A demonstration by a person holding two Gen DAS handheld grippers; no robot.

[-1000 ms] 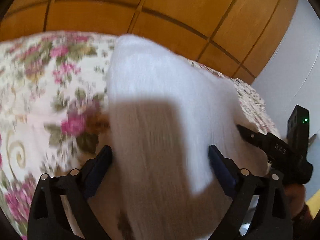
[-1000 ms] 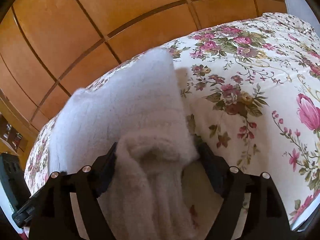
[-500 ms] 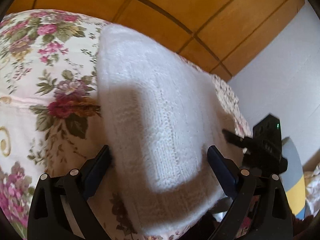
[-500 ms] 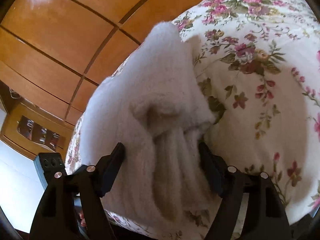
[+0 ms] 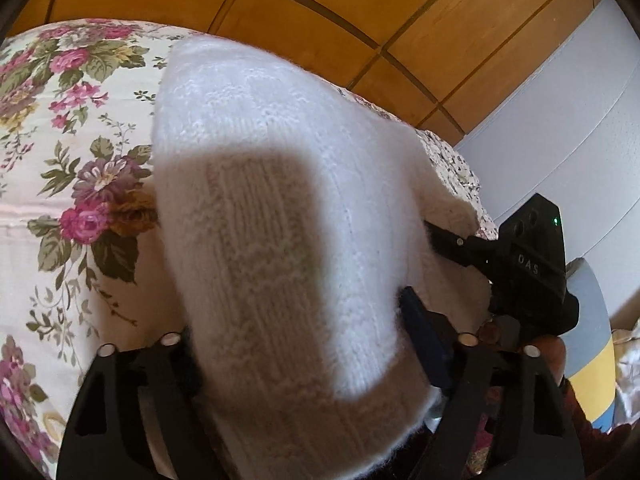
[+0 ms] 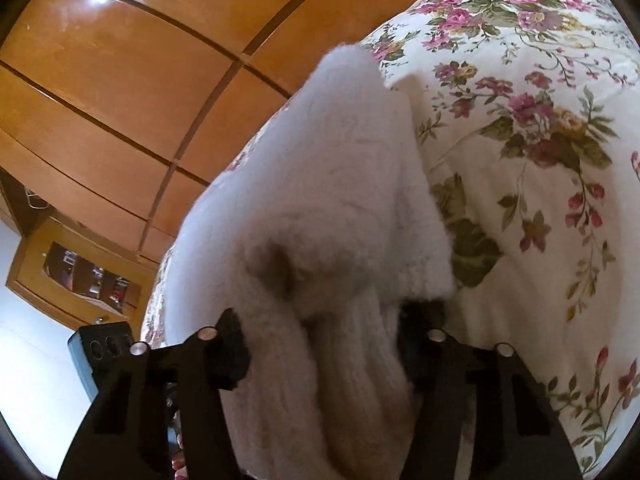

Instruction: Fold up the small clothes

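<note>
Each view is taken from a wrist, close behind its gripper's fingers, angled down over the bed (image 5: 72, 168) toward the wooden wardrobe (image 6: 120, 80). The white knit garment (image 5: 280, 200) is shared, seen from opposite ends.

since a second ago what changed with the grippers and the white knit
Both sets of jaws are closing onto the white knit garment: the left gripper and the right gripper now have fingers against its bunched near edge. The garment remains on the floral bedspread.
</note>
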